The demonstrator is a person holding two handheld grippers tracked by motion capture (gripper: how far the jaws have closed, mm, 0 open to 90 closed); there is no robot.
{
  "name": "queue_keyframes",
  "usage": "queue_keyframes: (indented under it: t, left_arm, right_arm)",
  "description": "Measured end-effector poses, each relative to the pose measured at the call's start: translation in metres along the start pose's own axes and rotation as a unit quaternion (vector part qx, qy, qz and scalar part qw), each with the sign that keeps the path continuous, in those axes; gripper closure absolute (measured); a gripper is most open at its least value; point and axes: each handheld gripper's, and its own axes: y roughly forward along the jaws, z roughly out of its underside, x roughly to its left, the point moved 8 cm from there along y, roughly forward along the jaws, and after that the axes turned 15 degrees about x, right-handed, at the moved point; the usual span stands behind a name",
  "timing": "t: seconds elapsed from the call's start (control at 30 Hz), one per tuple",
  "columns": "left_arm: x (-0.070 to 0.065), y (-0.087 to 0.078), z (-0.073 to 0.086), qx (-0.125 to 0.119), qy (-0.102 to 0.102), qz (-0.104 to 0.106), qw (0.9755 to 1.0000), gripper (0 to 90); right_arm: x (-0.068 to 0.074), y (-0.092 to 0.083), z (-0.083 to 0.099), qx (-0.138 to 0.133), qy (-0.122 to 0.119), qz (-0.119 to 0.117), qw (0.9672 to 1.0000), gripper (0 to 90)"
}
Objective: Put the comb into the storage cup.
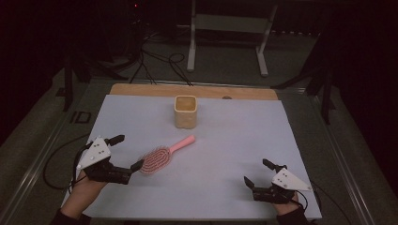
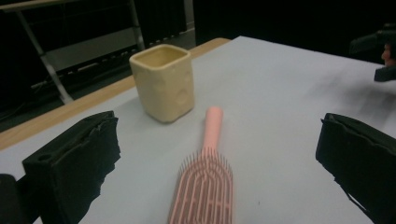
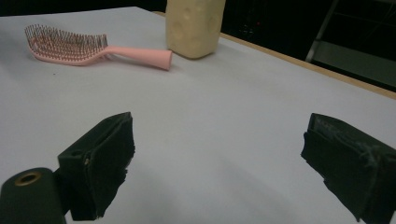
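Observation:
A pink hairbrush (image 1: 162, 155) lies bristles-up on the white sheet (image 1: 234, 140), its handle pointing toward a cream square cup (image 1: 185, 111) that stands upright farther back. My left gripper (image 1: 129, 151) is open, its jaws to either side of the brush head, one jaw tip close beside it. In the left gripper view the hairbrush (image 2: 205, 186) runs up between the jaws of the left gripper (image 2: 219, 140) toward the cup (image 2: 163, 81). My right gripper (image 1: 256, 171) is open near the front right, nothing between its jaws. The right gripper view has the right gripper (image 3: 222, 144) over bare sheet, the hairbrush (image 3: 70, 44) and cup (image 3: 194, 25) far off.
The sheet covers a wooden table whose bare strip (image 1: 141, 90) shows along the far edge. Beyond it, cables (image 1: 159, 61) lie on the dark floor beside a metal stand (image 1: 225, 23). Bare sheet spreads between the two grippers and right of the cup.

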Motion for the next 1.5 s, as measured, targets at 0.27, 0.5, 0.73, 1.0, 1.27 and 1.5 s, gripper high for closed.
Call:
queue_keyframes:
  t: [0.27,0.5,0.73,1.0,1.27,1.5]
  left_arm:
    - [-0.005,0.015,-0.019,0.029,0.002,0.027,0.9992,0.0]
    - [-0.009,0.032,-0.032,0.046,-0.002,0.05,0.9977,0.0]
    - [-0.007,0.049,-0.041,0.062,0.0,0.036,0.9974,0.0]
    - [-0.002,0.069,-0.047,0.08,-0.007,0.021,0.9965,4.8]
    - [-0.004,0.088,-0.051,0.091,0.001,0.019,0.9956,15.9]
    - [-0.007,0.1,-0.057,0.096,0.001,0.02,0.9951,28.8]
  right_arm:
    - [0.0,-0.001,0.0,-0.002,0.001,0.001,1.0,9.0]
    - [0.0,-0.001,0.0,-0.003,0.003,0.0,1.0,9.0]
    - [0.0,-0.002,0.0,-0.004,0.005,-0.003,1.0,9.0]
    - [0.0,-0.002,0.0,-0.004,0.003,-0.002,1.0,9.0]
    - [0.0,-0.002,0.0,-0.006,0.002,-0.003,1.0,9.0]
    - [0.0,-0.002,0.0,-0.007,0.005,-0.005,1.0,9.0]
